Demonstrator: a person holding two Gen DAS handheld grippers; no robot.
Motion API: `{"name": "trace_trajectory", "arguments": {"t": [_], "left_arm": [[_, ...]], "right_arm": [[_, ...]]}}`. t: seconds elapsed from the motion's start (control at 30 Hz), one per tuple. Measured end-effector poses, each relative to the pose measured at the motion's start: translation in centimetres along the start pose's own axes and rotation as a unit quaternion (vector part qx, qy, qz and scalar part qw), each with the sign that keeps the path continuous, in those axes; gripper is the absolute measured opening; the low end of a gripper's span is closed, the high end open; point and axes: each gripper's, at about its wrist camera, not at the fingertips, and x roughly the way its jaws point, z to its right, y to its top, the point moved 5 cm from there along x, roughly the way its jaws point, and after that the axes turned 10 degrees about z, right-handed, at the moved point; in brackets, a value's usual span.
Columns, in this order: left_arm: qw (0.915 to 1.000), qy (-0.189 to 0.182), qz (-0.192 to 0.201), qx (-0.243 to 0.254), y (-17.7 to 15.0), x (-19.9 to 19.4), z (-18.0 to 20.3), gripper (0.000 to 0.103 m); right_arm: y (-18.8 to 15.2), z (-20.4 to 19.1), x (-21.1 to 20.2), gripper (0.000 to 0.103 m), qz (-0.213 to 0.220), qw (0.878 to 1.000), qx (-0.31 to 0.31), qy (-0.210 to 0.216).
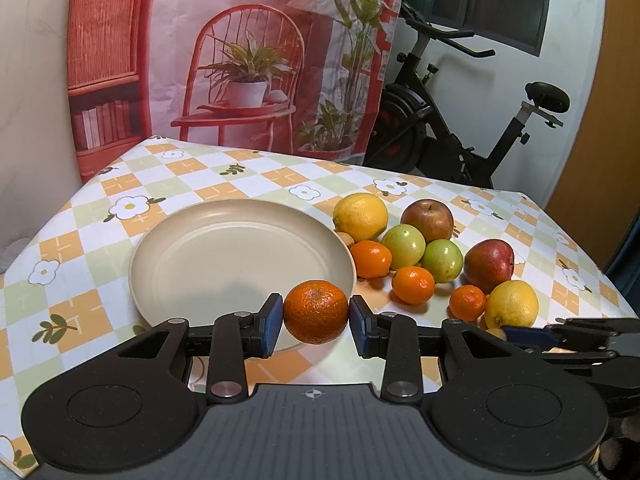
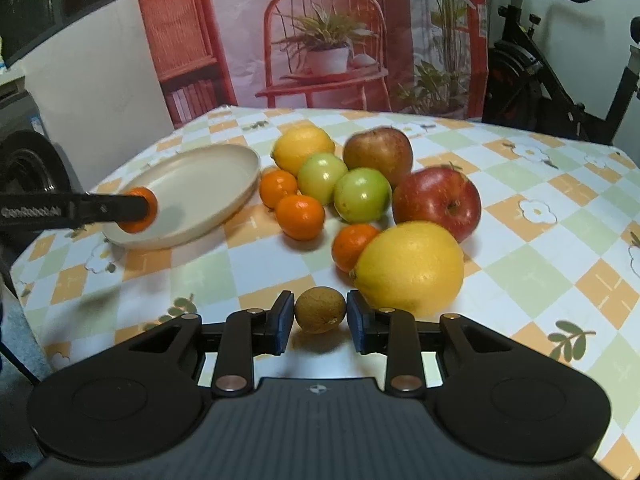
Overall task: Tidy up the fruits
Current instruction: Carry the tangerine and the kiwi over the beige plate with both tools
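My left gripper (image 1: 316,317) is shut on a tangerine (image 1: 316,310) and holds it over the near rim of the cream plate (image 1: 224,256). In the right wrist view this tangerine (image 2: 138,210) hangs over the plate (image 2: 200,176) and casts a shadow on it. My right gripper (image 2: 320,315) is shut on a small brown round fruit (image 2: 320,309), low over the tablecloth, just in front of a big lemon (image 2: 408,266). The fruit pile to the right of the plate holds a second lemon (image 1: 361,216), two apples (image 1: 427,220), two green fruits (image 1: 403,244) and three tangerines (image 1: 413,285).
Another small brown fruit (image 1: 346,238) lies against the plate's right rim. The checked tablecloth (image 1: 100,312) covers a table whose far edge meets a printed backdrop (image 1: 240,60). An exercise bike (image 1: 460,128) stands behind the table's right corner.
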Motion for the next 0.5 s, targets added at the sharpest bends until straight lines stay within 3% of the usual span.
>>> {"name": "trace_trajectory", "arguments": {"t": [0.27, 0.5], "left_arm": [[0.9998, 0.010, 0.015, -0.007, 2.6, -0.2, -1.9, 0.038], [0.9987, 0.036, 0.033, 0.015, 5.5, 1.0, -6.3, 0.038]], "right_arm": [[4.1, -1.4, -0.9, 0.031, 0.052, 0.998, -0.028, 0.023], [8.5, -4.5, 2.0, 0.031, 0.083, 0.991, -0.089, 0.060]]}}
